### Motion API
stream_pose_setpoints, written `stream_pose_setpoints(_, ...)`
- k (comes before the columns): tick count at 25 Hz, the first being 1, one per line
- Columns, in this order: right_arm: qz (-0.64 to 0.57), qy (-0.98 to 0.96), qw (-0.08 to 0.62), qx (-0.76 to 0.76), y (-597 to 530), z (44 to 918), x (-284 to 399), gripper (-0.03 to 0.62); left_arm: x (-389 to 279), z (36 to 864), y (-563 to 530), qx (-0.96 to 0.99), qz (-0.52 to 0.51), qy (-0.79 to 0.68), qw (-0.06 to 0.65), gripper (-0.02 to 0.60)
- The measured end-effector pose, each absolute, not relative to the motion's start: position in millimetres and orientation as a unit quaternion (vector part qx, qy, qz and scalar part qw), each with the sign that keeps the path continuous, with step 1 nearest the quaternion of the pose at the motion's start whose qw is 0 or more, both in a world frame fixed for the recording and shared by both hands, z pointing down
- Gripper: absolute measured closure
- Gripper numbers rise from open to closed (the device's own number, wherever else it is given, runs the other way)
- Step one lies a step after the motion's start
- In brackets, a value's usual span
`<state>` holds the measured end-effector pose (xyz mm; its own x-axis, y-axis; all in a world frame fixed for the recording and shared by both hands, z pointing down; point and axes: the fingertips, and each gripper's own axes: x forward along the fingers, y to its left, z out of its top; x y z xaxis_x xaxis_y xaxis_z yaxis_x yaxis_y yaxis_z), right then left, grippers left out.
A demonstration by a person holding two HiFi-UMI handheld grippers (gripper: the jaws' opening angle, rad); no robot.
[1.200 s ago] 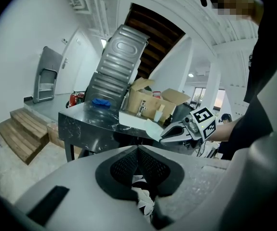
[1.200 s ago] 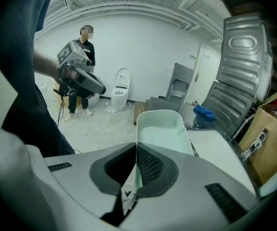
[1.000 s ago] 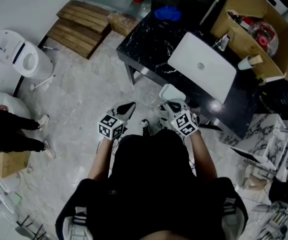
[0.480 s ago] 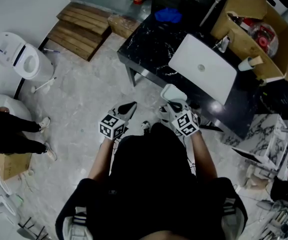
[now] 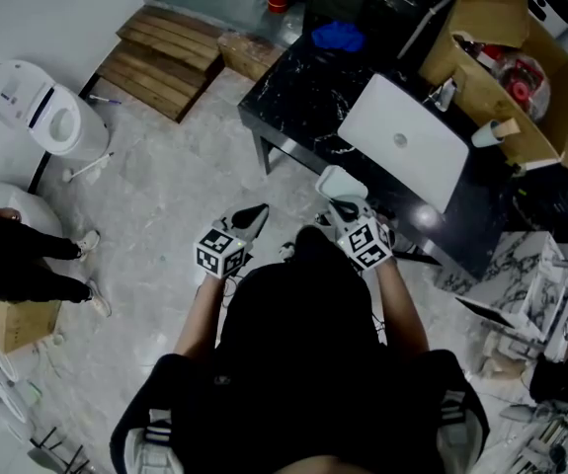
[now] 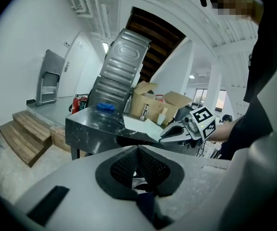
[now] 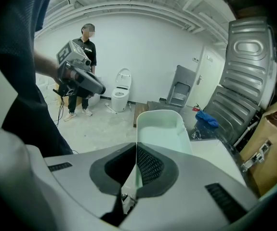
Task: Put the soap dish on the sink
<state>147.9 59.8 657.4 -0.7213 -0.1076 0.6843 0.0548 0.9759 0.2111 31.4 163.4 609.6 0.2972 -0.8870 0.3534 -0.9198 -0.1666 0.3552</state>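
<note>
Black counter [image 5: 293, 97] ahead; right gripper [image 5: 343, 206] jaws clamp soap dish [image 5: 336, 180] wall; left gripper [image 5: 252, 214] jaws closed, empty.

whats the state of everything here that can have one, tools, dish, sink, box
left tool: shut, nothing between its jaws
right tool: shut on one wall of the soap dish
soap dish: empty, held by the right tool, not yet on the sink
sink: empty, nothing set on it
cardboard box: open, flaps up, things inside
</note>
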Motion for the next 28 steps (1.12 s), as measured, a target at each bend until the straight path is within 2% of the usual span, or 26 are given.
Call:
stream_pose_setpoints(17, -0.115, -0.920, 0.376, 0.007, 55, 662, 146, 0.595, 30, 613, 168, 0.752, 0.022, -0.602, 0.268, 0.581)
stream_pose_setpoints(28, -0.105, -0.921, 0.375, 0.011, 46, 669, 146, 0.595, 27, 604, 150, 0.762, 0.039, -0.597, 0.248, 0.581)
